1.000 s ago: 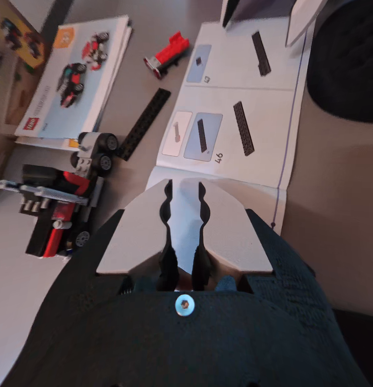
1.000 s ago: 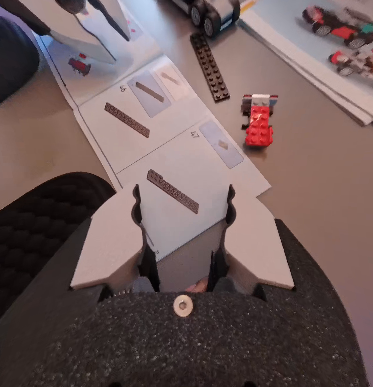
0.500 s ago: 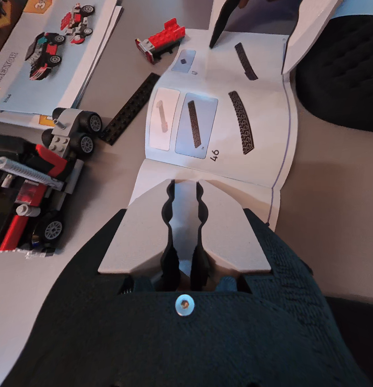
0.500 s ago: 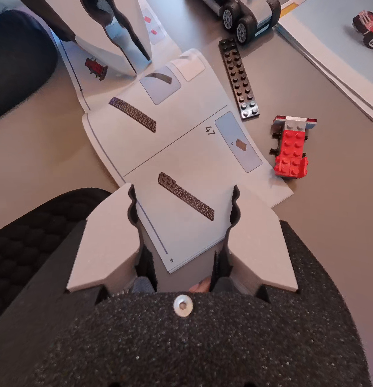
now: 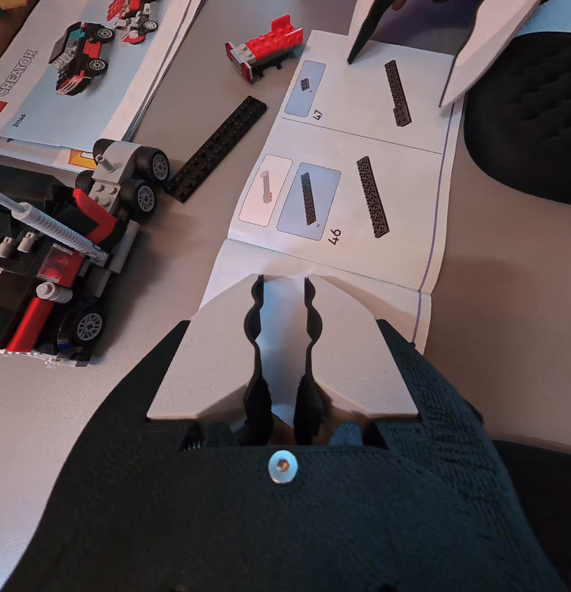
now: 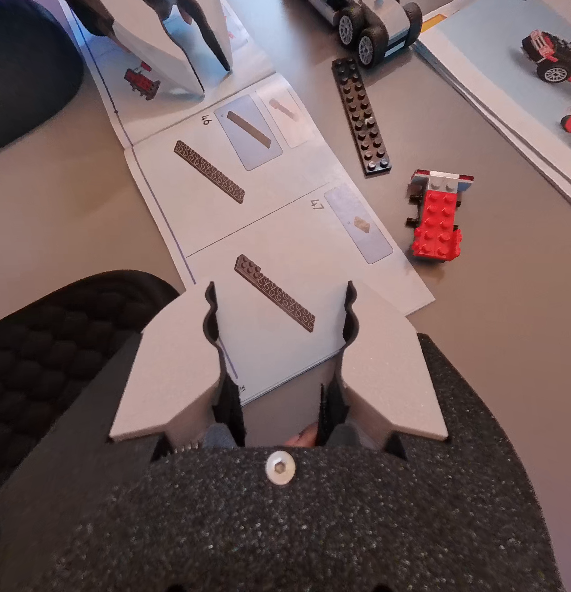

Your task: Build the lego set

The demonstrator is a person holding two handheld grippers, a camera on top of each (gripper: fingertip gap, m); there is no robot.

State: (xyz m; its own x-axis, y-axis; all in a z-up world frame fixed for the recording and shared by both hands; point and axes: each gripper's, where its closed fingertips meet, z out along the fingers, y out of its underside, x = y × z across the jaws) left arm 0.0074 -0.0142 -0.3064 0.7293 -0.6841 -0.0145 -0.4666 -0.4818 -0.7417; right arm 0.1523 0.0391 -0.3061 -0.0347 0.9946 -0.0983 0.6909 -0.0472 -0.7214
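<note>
A long black studded plate [image 5: 215, 150] lies loose on the grey table; it also shows in the right wrist view [image 6: 361, 115]. A small red brick assembly [image 5: 264, 45] [image 6: 436, 221] lies beyond it. A black, red and grey truck model [image 5: 63, 243] stands at the left. An open instruction booklet [image 5: 351, 144] [image 6: 277, 224] lies between my grippers. My left gripper [image 5: 282, 280] is narrowly open and empty over the booklet's near page. My right gripper [image 6: 280, 285] is wide open and empty over the opposite end.
Closed booklets [image 5: 69, 73] [image 6: 518, 96] lie stacked past the truck. A black padded cushion [image 5: 527, 112] [image 6: 37, 368] sits beside the open booklet. The truck's rear wheels [image 6: 373, 25] are next to the black plate's far end. Left tips to right tips: about 15 cm. The left tips stand about 10 cm off the long black studded plate [image 5: 215, 150]. It turns up in the right wrist view [image 6: 354, 104] as well.
The open page bulged upward half a second ago and now lies flatter. Both views have shifted, bringing the truck and the black plate closer. Neither gripper's jaw gap has changed.
</note>
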